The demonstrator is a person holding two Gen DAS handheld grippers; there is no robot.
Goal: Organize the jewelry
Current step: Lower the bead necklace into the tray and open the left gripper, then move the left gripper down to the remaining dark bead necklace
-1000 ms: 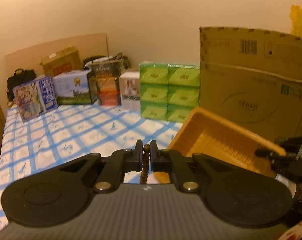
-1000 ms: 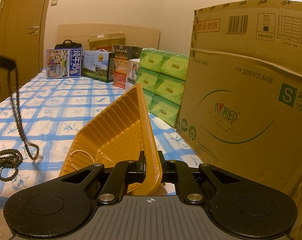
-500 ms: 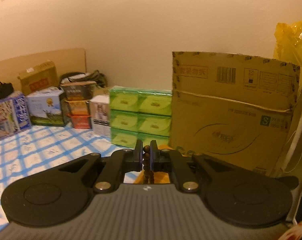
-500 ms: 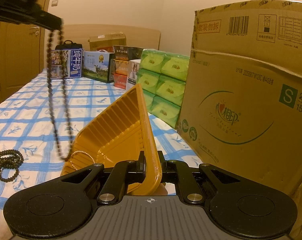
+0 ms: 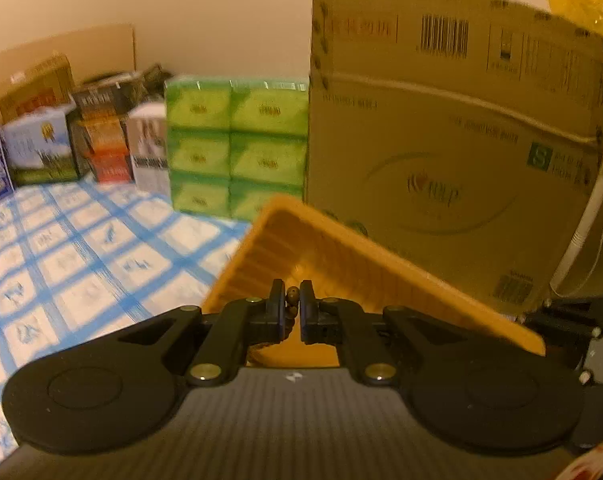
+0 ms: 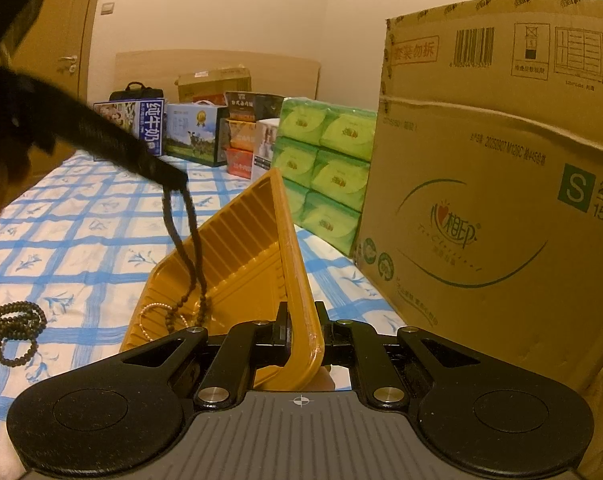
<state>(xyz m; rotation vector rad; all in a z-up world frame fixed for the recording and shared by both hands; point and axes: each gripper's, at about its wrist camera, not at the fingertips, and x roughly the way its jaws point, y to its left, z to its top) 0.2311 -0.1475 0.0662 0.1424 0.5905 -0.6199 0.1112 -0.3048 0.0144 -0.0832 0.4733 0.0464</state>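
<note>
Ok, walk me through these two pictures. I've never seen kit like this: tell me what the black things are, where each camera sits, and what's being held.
No robot here: a person holds a two-finger tool in each hand, and a fisheye camera on each looks forward along its fingers.

The left-hand view shows the left tool shut on a dark bead necklace. The right-hand view shows that necklace hanging down into the yellow tray, its lower end on the tray floor beside a pale bead bracelet.

The right tool is shut on the tray's rim, tilting the tray. Another dark bead string lies on the blue checked cloth. Boxes stand behind.
</note>
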